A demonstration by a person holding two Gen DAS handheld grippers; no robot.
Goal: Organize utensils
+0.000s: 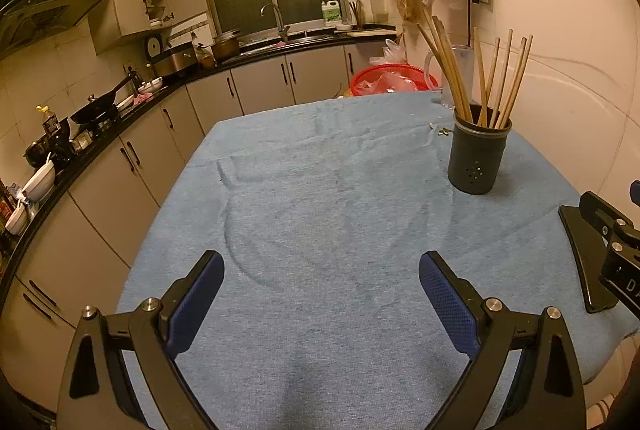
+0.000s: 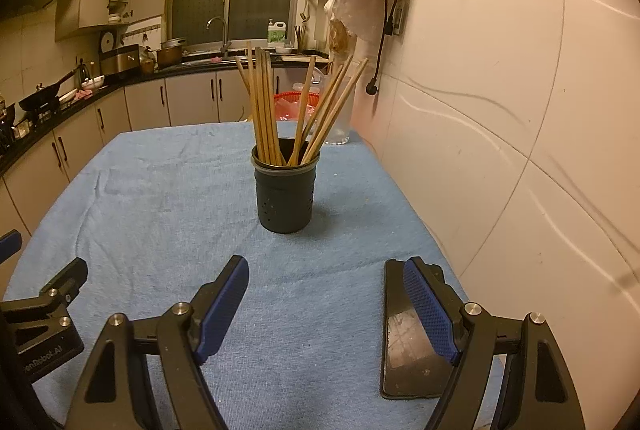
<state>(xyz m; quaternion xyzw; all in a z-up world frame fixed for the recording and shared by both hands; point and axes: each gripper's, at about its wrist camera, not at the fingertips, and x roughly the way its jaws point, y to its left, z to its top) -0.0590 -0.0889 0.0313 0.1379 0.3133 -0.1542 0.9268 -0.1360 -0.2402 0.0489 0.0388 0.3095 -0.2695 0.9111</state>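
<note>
Both grippers hang low over a table covered with a blue cloth (image 1: 320, 189), each tilted downward and forward so its fingers reach out above the fabric without touching it.

The left gripper (image 1: 322, 294) has its jaws spread wide, blue pads facing each other across bare cloth, nothing between them. It points toward the far middle of the table.

The right gripper (image 2: 326, 302) sits beside it, jaws likewise spread wide and empty. Its right finger hangs over a dark phone (image 2: 404, 350) lying flat near the table's right edge, close to the wall; whether the finger touches the phone cannot be told. In the left wrist view, part of the right gripper's body shows at the right edge, next to that same phone (image 1: 588, 254).

The chopsticks (image 2: 280, 109) stand bundled in a dark round holder (image 2: 286, 197), fanned out and leaning against its rim. The holder stands upright on the cloth, ahead of the right gripper and well apart from both sets of fingers; from the left gripper it lies ahead and to the right (image 1: 478, 161).

Behind the holder, at the table's far edge, stands a clear plastic jug (image 2: 340, 121), and beyond it a red basket (image 1: 392, 79).
</note>
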